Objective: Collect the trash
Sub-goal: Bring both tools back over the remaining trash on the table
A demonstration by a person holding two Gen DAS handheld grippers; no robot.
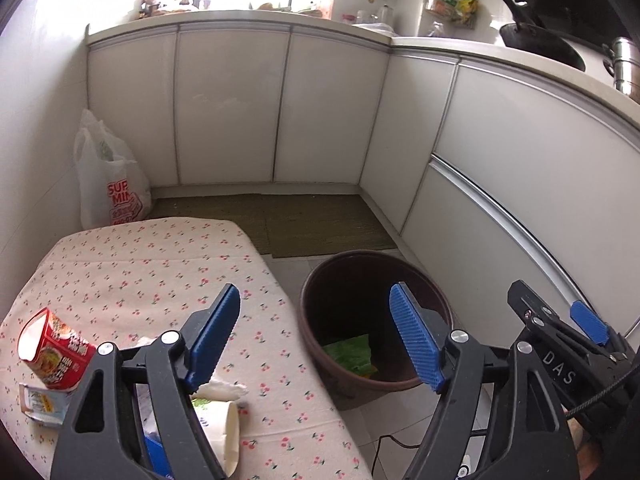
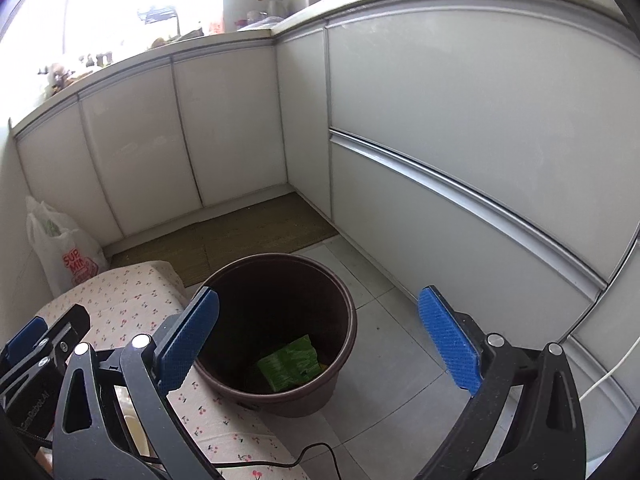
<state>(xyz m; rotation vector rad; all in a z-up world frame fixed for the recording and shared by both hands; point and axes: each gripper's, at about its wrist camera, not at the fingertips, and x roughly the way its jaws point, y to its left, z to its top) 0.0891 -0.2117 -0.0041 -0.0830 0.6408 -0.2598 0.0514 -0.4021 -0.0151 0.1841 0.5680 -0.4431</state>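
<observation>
Brown plastic, round and deep: the bin [image 1: 376,320] stands on grey floor tiles just beside the table [image 1: 152,264], which wears a cream cloth dotted with small red cherries. A crumpled green wrapper [image 1: 352,354] lies at the bottom of the bin.

I hold my left gripper [image 1: 316,336] with its blue-padded jaws spread wide and empty. One finger sits over the table edge, the other over the bin's mouth. In the left wrist view, the trash on the table clusters at about 8 o'clock: a red noodle cup [image 1: 52,354] tipped on its side, a flattened pale blue packet [image 1: 40,404] touching it below, and, nearer 6 o'clock, a paper cup [image 1: 224,428] lying on its side with white tissue [image 1: 224,390] just above it. My left finger partly hides these last two.

My right gripper [image 2: 324,340] is also wide apart and holds nothing. It hangs over the floor with the bin between its fingers in the right wrist view, the bin at about 7 o'clock from centre.

A white shopping bag [image 1: 108,180] with red lettering stands on the floor at 9 o'clock, against the white cabinets [image 1: 232,108]. A green mat [image 1: 320,220] lies along their base. A black wok [image 1: 540,46] rests on the counter at 2 o'clock.
</observation>
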